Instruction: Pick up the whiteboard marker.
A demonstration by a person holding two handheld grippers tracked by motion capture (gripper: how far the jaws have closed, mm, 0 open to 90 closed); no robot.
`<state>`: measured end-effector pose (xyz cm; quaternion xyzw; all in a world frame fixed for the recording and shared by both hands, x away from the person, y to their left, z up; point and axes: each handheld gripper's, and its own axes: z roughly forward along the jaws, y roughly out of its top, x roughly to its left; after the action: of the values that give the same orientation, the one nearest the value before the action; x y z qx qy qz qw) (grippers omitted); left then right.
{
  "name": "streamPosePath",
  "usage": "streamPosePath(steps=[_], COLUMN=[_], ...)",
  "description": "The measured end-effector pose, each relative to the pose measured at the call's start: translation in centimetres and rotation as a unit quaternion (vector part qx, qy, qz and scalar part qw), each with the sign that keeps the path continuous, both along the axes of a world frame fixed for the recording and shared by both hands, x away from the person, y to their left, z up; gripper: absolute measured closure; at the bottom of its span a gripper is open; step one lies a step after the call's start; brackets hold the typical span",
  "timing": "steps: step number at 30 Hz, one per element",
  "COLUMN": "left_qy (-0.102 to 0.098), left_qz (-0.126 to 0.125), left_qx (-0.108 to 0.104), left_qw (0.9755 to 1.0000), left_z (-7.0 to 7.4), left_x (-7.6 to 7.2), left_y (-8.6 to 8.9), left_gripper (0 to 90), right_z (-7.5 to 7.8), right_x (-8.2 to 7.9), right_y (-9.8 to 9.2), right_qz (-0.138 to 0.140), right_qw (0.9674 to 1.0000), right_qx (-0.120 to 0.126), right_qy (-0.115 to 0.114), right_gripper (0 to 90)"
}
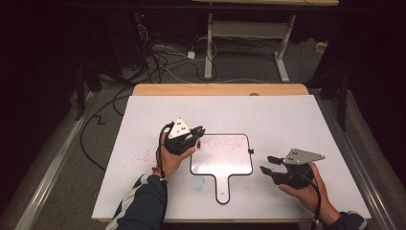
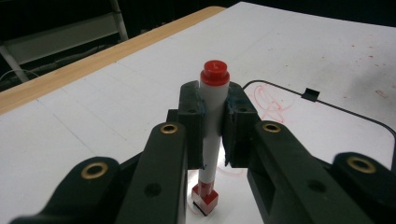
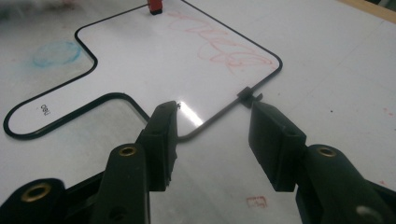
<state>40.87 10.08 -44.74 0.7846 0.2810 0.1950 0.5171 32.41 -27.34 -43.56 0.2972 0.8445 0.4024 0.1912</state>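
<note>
Holding a red marker (image 2: 212,135) clamped in our left claw (image 1: 197,135); right claw (image 1: 268,164) apart, empty beside the whiteboard (image 1: 230,163). Risk: unheld board sliding under marker pressure.

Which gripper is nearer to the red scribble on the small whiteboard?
Left. The left gripper holds a marker just beside the red scribble; the right gripper is off the whiteboard's right edge.

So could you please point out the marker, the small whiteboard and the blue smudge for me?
marker (image 2: 211,135): left gripper view, white barrel between the pads.
small whiteboard (image 1: 225,163): high view, bare white face.
blue smudge (image 3: 55,52): right gripper view, middle of the patch.
</note>
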Motion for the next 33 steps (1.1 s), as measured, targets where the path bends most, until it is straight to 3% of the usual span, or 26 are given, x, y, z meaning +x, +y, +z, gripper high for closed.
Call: streamPosePath(steps=[6,14,16,23,27,29,33], left_qy=[0.012,0.031,0.036,0.023,0.008,0.007,0.002], left_qz=[0.006,0.011,0.016,0.011,-0.017,-0.017,-0.006], left_qx=[0.014,-0.006,-0.019,-0.032,-0.021,-0.005,0.012], left_qw=[0.9998,0.9994,0.9991,0.9992,0.9996,0.9998,0.9999], left_z=[-0.5,-1.0,-1.2,-1.5,-1.4,-1.2,-1.1], left_x=[0.3,0.5,0.7,1.3,1.6,1.4,1.6], left_y=[-0.4,0.1,0.1,-1.6,-3.5,-4.0,-2.7], left_gripper=[78.4,78.8,78.9,79.0,78.9,78.9,78.9], right_z=[0.0,0.1,-0.1,0.0,-0.2,-0.2,-0.1], right_x=[0.1,0.2,0.2,0.2,0.3,0.4,0.3], right_y=[0.0,0.1,0.2,0.3,0.5,0.5,0.2], right_qz=[-0.001,0.002,0.003,0.005,0.010,0.010,0.005], right_qw=[1.0000,1.0000,1.0000,1.0000,0.9999,0.9999,1.0000], right_qx=[0.003,0.007,0.004,-0.001,-0.001,-0.003,0.000], right_qy=[0.004,0.006,0.009,0.005,0.007,0.004,-0.002], right_gripper=[52.2,52.1,51.9,50.3,49.6,49.5,48.9])
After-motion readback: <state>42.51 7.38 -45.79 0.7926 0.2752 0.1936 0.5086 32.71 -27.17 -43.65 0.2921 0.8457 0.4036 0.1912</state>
